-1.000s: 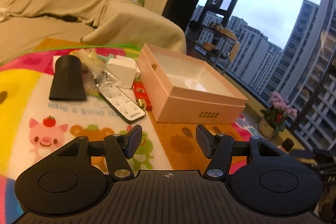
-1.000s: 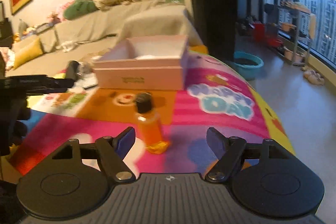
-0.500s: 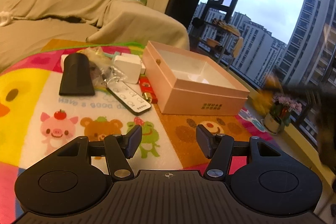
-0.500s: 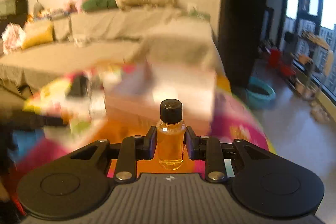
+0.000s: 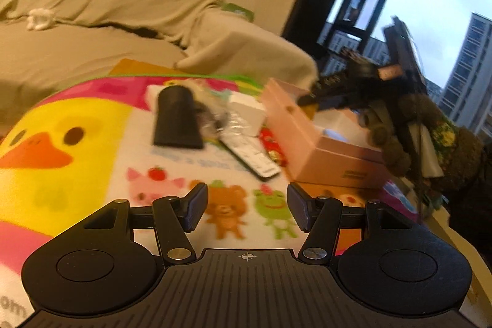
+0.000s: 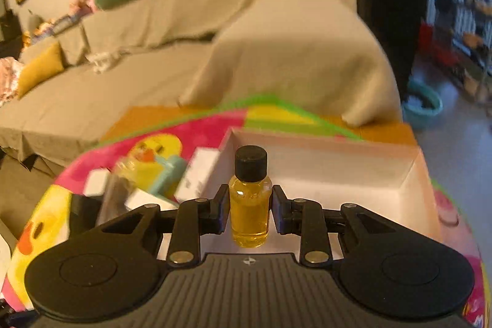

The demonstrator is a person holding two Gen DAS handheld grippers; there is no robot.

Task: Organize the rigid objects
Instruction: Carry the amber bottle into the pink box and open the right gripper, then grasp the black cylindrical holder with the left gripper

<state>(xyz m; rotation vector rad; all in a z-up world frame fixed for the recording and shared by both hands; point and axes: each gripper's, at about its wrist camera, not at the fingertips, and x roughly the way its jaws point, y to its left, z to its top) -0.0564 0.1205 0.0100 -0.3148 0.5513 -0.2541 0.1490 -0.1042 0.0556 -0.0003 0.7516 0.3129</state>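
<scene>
In the right wrist view my right gripper (image 6: 250,209) is shut on a small bottle (image 6: 249,205) of amber liquid with a black cap. The bottle is upright, held over the near edge of the open pink box (image 6: 409,174). From the left wrist view the same pink box (image 5: 319,149) shows at the right, with the right gripper (image 5: 347,88) blurred above it. My left gripper (image 5: 247,209) is open and holds nothing, low over the cartoon mat (image 5: 77,143). A white remote (image 5: 252,157), a black wedge-shaped piece (image 5: 178,122), a white cube (image 5: 247,112) and a red item (image 5: 272,143) lie left of the box.
A beige covered sofa (image 5: 92,29) runs behind the table, with cushions on its back. A person's furry dark sleeve (image 5: 415,137) reaches in from the right. White packets and a teal item (image 6: 172,171) lie left of the box. A window (image 5: 446,29) is at the right.
The right gripper shut on the amber bottle, lifted it off the mat and carried it over to the pink box. The left gripper drifted a little, staying open.
</scene>
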